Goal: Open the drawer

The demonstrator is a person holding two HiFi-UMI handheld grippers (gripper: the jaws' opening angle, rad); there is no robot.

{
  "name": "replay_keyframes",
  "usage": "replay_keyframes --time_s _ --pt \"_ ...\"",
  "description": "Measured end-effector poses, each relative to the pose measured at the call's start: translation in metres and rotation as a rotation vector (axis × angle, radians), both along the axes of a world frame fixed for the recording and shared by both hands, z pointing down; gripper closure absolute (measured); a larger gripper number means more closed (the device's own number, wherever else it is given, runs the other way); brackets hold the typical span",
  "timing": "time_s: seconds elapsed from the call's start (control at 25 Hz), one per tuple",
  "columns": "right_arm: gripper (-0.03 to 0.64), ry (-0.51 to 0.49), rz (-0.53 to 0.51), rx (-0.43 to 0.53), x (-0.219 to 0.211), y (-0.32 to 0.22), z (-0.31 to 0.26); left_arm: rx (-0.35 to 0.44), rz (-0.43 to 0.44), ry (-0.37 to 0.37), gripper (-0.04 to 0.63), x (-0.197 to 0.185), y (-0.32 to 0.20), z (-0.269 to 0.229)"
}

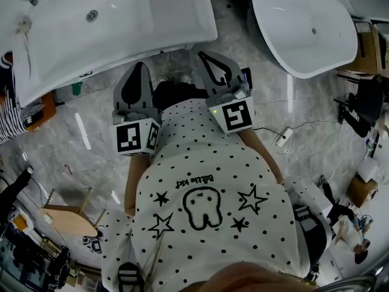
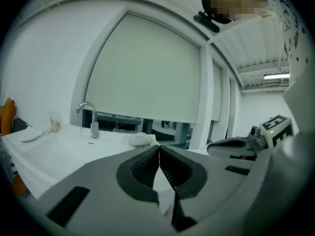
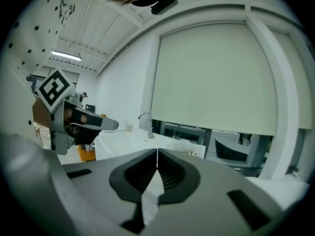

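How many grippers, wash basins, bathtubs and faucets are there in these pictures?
grippers: 2, the left gripper and the right gripper, both shut with nothing between the jaws
wash basin: 1
bathtub: 1
faucet: 1
total: 5

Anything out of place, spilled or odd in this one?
Nothing is spilled or damaged. Two oddities: no drawer shows in any view, and the left gripper and right gripper are both shut on nothing, aimed towards the washbasin. A crumpled white cloth lies loose on it near the faucet.
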State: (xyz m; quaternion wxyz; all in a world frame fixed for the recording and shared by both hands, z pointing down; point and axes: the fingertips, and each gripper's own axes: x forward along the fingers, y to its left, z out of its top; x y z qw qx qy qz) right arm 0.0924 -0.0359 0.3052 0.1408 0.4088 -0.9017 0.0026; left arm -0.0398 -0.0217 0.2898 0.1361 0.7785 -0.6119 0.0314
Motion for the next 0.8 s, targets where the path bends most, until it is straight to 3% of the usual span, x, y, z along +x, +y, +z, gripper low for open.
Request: replay_keyframes --time_s 0.2,0.28,0.36,0.8 --pt "0.601 0.007 0.037 -0.026 0.009 0.0 0.004 -0.106 0.035 -0.028 0.587 -0.015 -0.005 0.033" --pt "0.601 0.014 0.044 -0.032 0.012 0.0 0.005 -0.148 0.061 -0.016 0.529 -0.015 -0.004 0.046" --pt "0.601 0.02 0.043 -0.039 0.014 0.004 0.006 -0.183 0.071 -0.003 0.52 -0.013 0.001 0.057" --pt "0.601 0.051 0.074 -0.086 0.026 0.014 0.021 -0.322 0.046 -0.008 0.514 -0.019 -0.002 0.131"
